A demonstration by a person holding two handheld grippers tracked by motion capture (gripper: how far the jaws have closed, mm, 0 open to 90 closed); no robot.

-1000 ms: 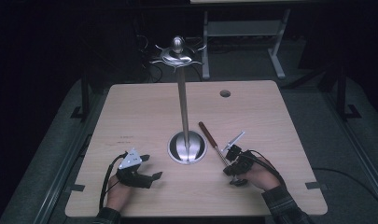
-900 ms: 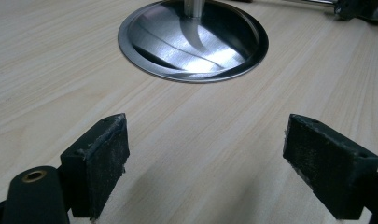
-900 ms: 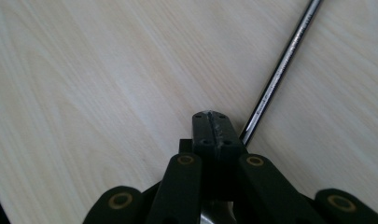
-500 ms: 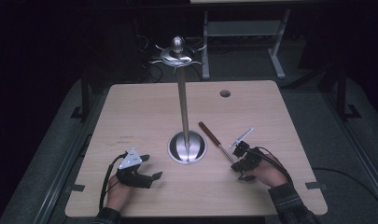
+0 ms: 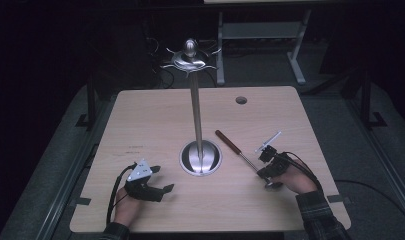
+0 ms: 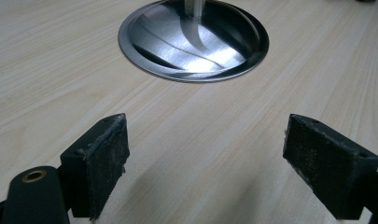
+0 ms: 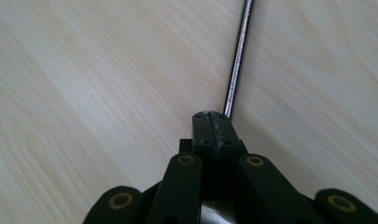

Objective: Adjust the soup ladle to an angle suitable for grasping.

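Utensil [image 5: 236,148] with a reddish-brown wooden handle and a thin steel shaft lies flat on the bench [image 5: 140,120], just to the right of the round steel base [image 5: 200,157] of the tall stand, handle end pointing away from the person. Its near end, below and right of that base, sits in the right hand-held gripper [image 5: 266,172], whose jaws are clenched tight together; in the right gripper view the shaft [image 7: 238,56] runs out from the closed tips [image 7: 213,122] up across the wood, so the right hand-held gripper [image 7: 213,122] is grasping the utensil by its shaft. A small rounded metal piece shows under that gripper in the high view; what it is cannot be told

Left of the base and a little nearer the person, the left hand-held gripper [image 5: 161,179] rests low over the bench with its jaws spread wide and nothing between them; in the left gripper view bare wood lies between the two black pads [image 6: 100,163] of the left hand-held gripper [image 6: 214,168], and the base [image 6: 193,39] lies ahead of them, apart

From the base a slim pole [image 5: 195,110] rises to a hooked metal crown [image 5: 190,59]. A round hole [image 5: 241,100] pierces the bench beyond the base, towards the far right
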